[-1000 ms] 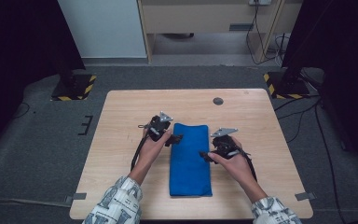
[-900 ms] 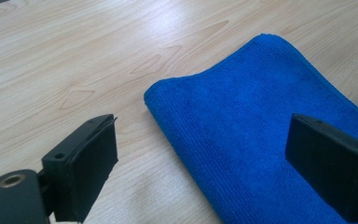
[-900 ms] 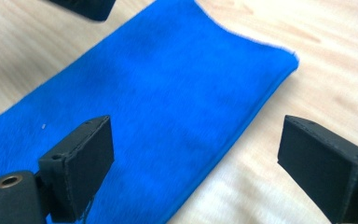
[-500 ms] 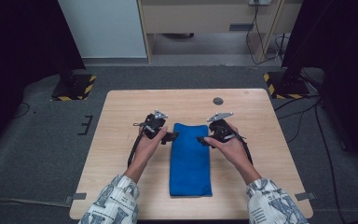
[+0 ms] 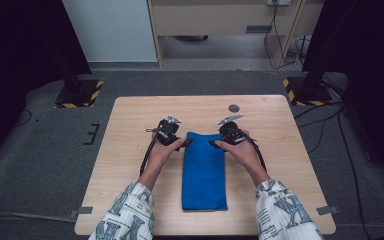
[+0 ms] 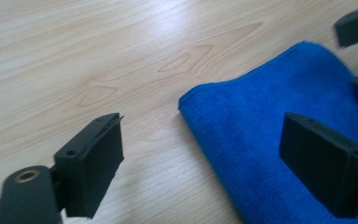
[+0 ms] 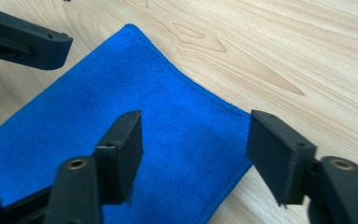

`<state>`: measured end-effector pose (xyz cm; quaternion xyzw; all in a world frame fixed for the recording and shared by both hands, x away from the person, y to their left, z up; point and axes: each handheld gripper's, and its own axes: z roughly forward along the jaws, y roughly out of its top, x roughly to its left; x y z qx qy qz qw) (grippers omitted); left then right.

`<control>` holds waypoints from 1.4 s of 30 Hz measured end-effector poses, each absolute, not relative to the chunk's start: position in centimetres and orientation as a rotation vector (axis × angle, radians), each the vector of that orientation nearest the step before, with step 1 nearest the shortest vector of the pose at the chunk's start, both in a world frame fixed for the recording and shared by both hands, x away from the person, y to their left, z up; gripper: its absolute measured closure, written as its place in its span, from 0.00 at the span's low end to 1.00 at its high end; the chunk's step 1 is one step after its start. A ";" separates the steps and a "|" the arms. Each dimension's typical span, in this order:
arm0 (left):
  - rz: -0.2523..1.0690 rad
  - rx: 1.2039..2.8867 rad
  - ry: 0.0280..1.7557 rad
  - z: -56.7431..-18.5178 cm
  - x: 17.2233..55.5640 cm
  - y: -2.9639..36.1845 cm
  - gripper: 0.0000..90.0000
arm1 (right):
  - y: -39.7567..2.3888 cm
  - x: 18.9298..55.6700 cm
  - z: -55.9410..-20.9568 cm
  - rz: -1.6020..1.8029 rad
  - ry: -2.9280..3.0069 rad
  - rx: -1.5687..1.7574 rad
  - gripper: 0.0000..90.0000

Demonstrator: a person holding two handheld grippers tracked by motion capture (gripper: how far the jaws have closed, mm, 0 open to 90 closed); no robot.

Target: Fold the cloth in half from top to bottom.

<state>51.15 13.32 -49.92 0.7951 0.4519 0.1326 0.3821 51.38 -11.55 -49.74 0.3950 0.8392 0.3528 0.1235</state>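
Note:
A folded blue cloth [image 5: 204, 172] lies lengthwise in the middle of the wooden table [image 5: 130, 130]. My left gripper [image 5: 186, 143] is at its far left corner and my right gripper [image 5: 213, 143] at its far right corner, tips pointing at each other. In the left gripper view my left gripper [image 6: 200, 158] is open, with the corner of the blue cloth [image 6: 270, 140] between its jaws and not pressed. In the right gripper view my right gripper [image 7: 196, 149] is open astride the blue cloth's [image 7: 168, 121] corner. The jaws of both have just been closing, the right more.
A small dark round disc [image 5: 234, 108] sits on the table behind the cloth, near the far edge. Black and yellow striped stand feet [image 5: 80, 95] rest on the grey floor at both far corners. Cables [image 5: 325, 130] trail on the floor at the right.
My right hand has moved away from me along the cloth's right edge to its far corner. My left hand has shifted slightly away and left. The right jaws look narrower.

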 end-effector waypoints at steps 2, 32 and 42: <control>0.359 2.029 1.149 -49.9 51.2 13.4 0.20 | -11.4 51.7 -50.1 0.996 2.464 1.159 0.47; 0.384 2.146 1.102 -52.7 52.9 11.0 0.50 | -12.7 54.2 -52.5 1.011 2.404 1.286 0.55; 0.384 2.173 1.073 -52.5 52.4 10.3 0.80 | -11.6 54.1 -52.4 1.005 2.435 1.254 0.78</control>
